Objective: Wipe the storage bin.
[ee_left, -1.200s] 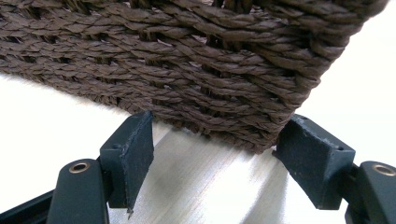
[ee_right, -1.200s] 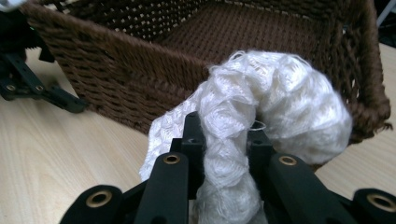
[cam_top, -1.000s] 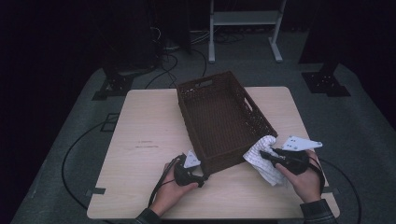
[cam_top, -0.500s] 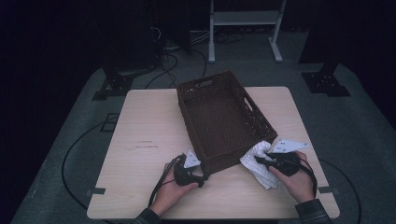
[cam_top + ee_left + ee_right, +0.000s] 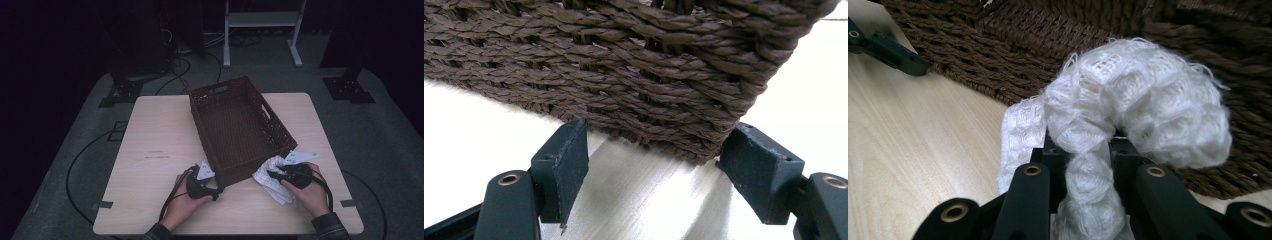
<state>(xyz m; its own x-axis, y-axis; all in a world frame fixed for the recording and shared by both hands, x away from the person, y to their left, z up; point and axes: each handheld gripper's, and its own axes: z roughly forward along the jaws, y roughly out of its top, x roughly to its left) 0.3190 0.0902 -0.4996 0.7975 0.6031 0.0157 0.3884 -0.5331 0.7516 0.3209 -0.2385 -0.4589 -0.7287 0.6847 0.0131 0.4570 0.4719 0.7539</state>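
Observation:
A brown woven basket point(image 5: 235, 132) stands empty at the middle of the table, turned at an angle. A white knitted cloth point(image 5: 272, 182) lies bunched at its near right corner. My right gripper point(image 5: 271, 175) is shut on that cloth; in the right gripper view the cloth point(image 5: 1138, 100) bulges up out of the closed jaws point(image 5: 1087, 150) against the basket wall point(image 5: 1048, 35). My left gripper point(image 5: 217, 193) is at the basket's near left corner. Its jaws point(image 5: 656, 145) stand open on either side of the basket's lower edge point(image 5: 624, 65), holding nothing.
The light wooden table point(image 5: 155, 130) has free room left of the basket and along its near edge. Cables point(image 5: 80, 165) run over the dark floor on the left. A white stand point(image 5: 260, 20) is behind the table.
My right gripper has carried the cloth down and left, closer to the basket's near right corner. The left gripper has stayed at the near left corner.

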